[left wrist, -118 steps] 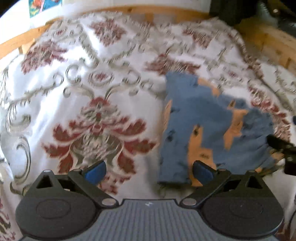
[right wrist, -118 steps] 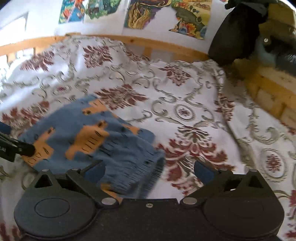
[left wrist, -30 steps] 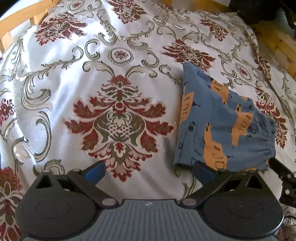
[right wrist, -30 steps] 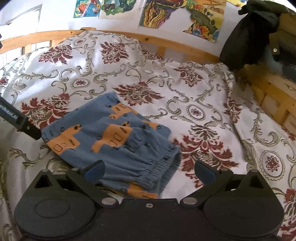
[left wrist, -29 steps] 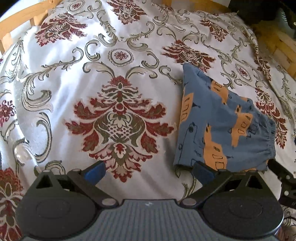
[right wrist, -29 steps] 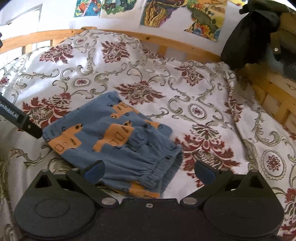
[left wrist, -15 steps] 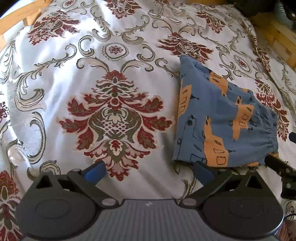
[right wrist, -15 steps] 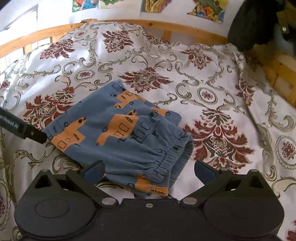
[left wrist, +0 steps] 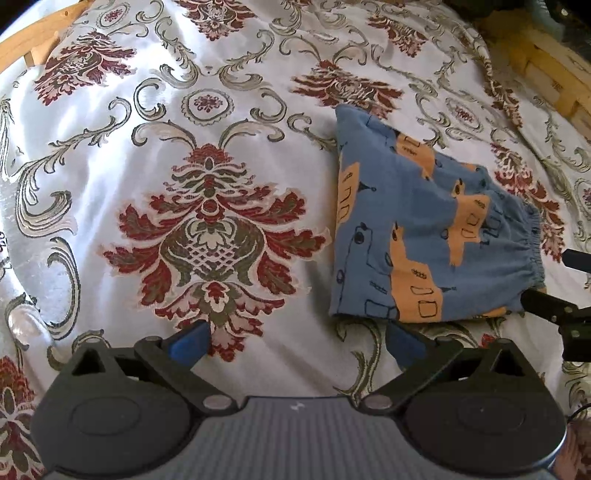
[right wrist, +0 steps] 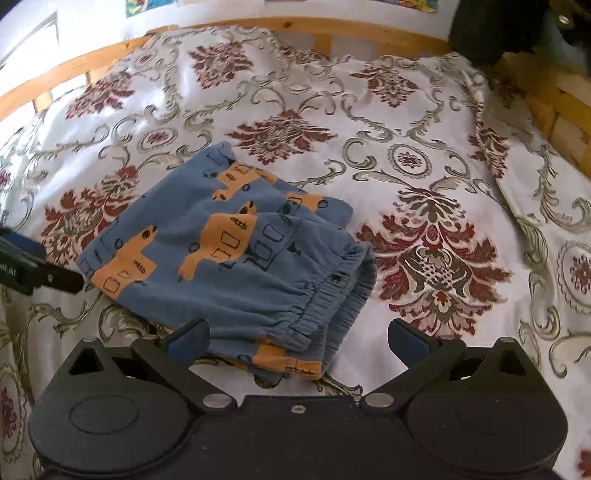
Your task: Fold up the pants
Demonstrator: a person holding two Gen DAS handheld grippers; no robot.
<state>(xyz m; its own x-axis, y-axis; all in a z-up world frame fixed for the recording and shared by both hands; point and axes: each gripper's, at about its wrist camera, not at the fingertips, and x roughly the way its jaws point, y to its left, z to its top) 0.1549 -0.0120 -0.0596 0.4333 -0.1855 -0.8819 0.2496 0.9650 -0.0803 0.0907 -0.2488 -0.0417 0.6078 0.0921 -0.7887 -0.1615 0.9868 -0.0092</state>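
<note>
Small blue pants [left wrist: 424, 236] with orange vehicle prints lie folded into a compact stack on the patterned bedspread [left wrist: 110, 155]. In the right wrist view the pants [right wrist: 221, 258] show their elastic waistband toward the camera. My left gripper [left wrist: 297, 339] is open just in front of the stack's left corner and holds nothing. My right gripper [right wrist: 297, 339] is open too, with the waistband edge lying between and just beyond its blue pads [right wrist: 186, 341]. Each gripper's black tip shows at the edge of the other's view.
A wooden bed frame [right wrist: 92, 62] runs along the far and right sides. Something dark [right wrist: 491, 33] hangs at the top right by the wall. Bare bedspread stretches left of the pants [left wrist: 207, 221] and to their right [right wrist: 443, 240].
Both grippers have let go of the pants, which now lie still in a folded stack. Over the last second both cameras have tilted downward and drawn slightly closer to the bed.
</note>
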